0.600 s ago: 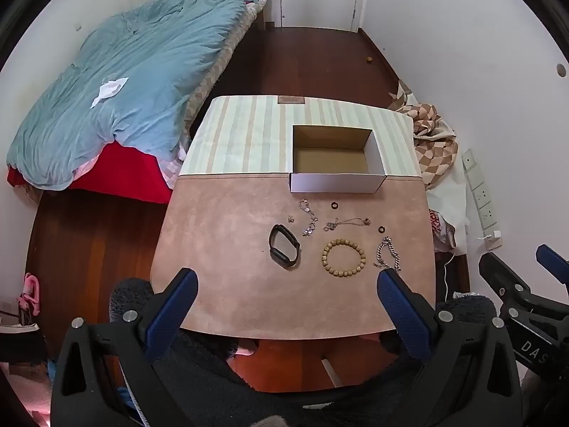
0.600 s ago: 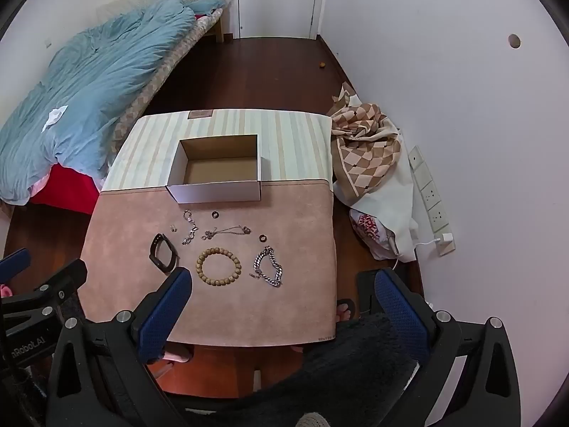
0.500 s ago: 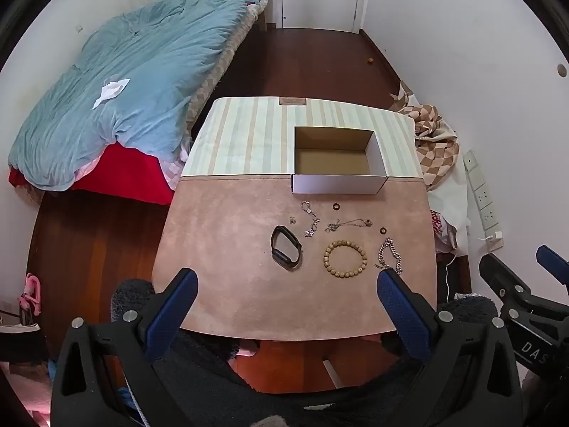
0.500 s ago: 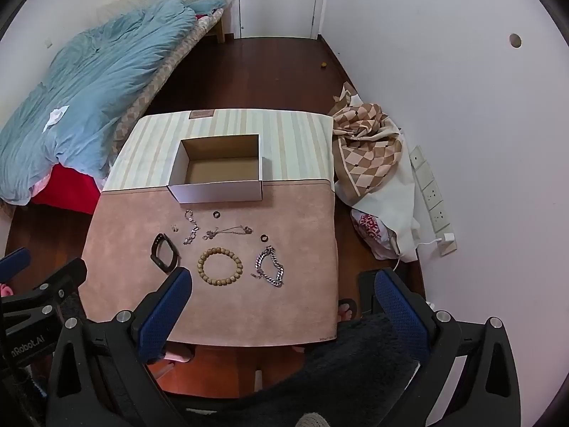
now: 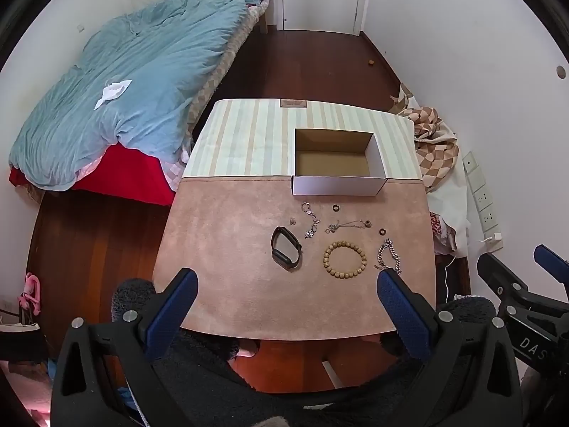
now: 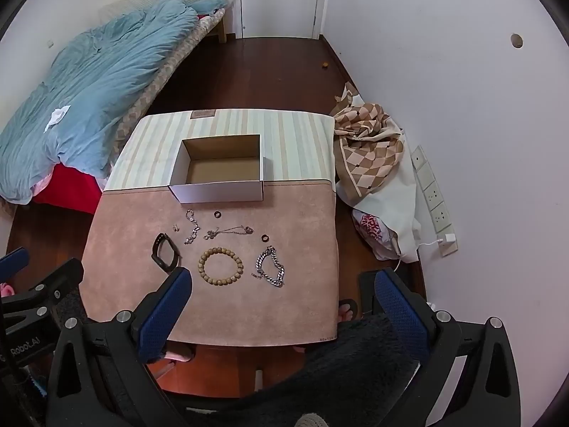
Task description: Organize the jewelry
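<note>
Jewelry lies on the pink mat [image 5: 227, 249] in front of an empty white cardboard box [image 5: 338, 185]: a black band [image 5: 284, 251], a wooden bead bracelet [image 5: 344, 259], a silver chain bracelet [image 5: 389, 256], thin silver chains [image 5: 311, 220] and two small dark rings [image 5: 335, 208]. In the right wrist view the same box [image 6: 218, 192], bead bracelet [image 6: 220, 266] and chain bracelet [image 6: 271, 266] show. My left gripper [image 5: 284, 281] and right gripper [image 6: 282, 279] both hang high above the table's near edge, open and holding nothing.
The table's far half carries a striped cloth [image 5: 249, 135]. A bed with a blue quilt [image 5: 117, 82] stands at the left. A checked cloth [image 6: 370, 142] and a bag [image 6: 373, 227] lie by the right wall, with wall sockets [image 6: 432, 192]. A shut door [image 6: 281, 0] is beyond.
Both views have shifted very slightly, the table sitting a touch lower in the pictures. Nothing on the table has moved and both grippers stay open.
</note>
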